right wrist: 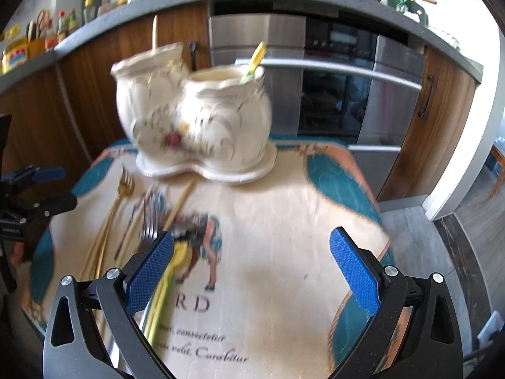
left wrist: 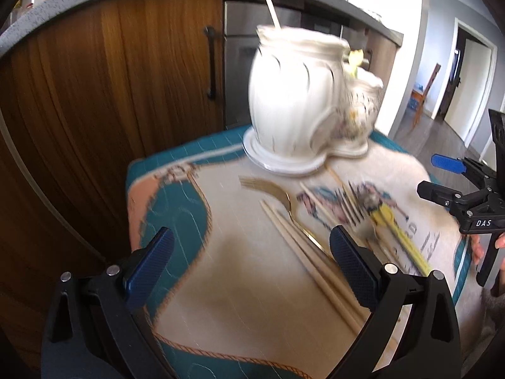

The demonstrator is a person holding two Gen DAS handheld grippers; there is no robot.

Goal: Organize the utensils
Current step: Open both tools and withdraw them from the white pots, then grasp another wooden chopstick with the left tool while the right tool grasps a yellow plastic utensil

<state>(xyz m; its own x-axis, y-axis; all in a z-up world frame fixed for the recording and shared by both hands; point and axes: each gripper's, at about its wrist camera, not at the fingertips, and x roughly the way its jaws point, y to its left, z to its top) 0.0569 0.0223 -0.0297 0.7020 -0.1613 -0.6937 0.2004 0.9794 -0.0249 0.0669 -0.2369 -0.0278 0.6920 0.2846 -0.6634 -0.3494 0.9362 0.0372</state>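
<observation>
Blurring ceramic holder (right wrist: 195, 120), utensils (left wrist: 315, 221) smeared, left tool (left wrist: 252, 268) spread, right tool (right wrist: 252, 268) spread.

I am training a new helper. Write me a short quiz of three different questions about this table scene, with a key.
1. True or false: the left gripper holds the gold fork.
2. Which item stands in the smaller pot of the white double holder? A) a yellow utensil B) a knife C) nothing
3. Fill in: the loose chopsticks lie on the printed ____.

Key: 1 false, both grippers are open and empty; 2 A; 3 cloth.
</observation>
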